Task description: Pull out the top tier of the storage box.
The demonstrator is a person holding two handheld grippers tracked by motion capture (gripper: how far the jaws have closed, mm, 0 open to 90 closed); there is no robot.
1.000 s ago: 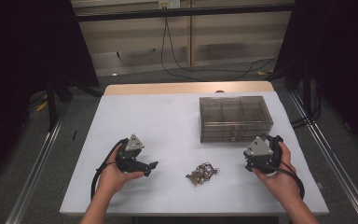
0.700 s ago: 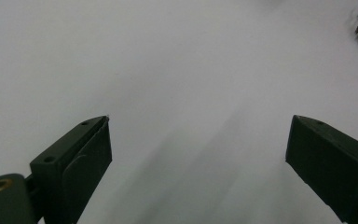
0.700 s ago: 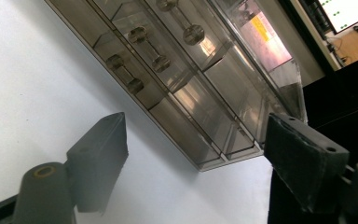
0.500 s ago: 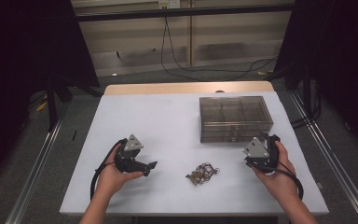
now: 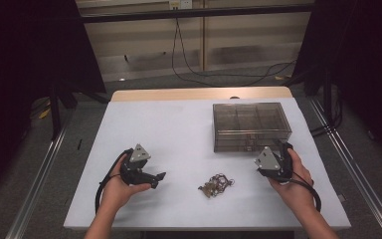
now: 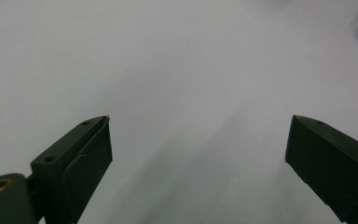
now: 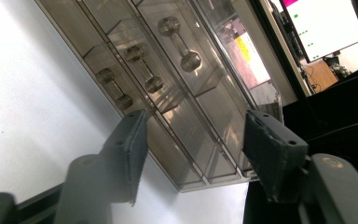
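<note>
A lab's recording bay: black curtains (image 5: 25, 74); white table (image 5: 179, 129) on floor rails (image 5: 37, 179); monitor (image 7: 324, 25) glowing nearby.

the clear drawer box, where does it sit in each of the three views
High view: the clear drawer box stands right of centre on the white table, just beyond the right gripper.
Left gripper view: not in it.
Right gripper view: the box runs slantwise from top left to bottom centre, beyond the open jaws.
Shared landmark: the white table.
</note>
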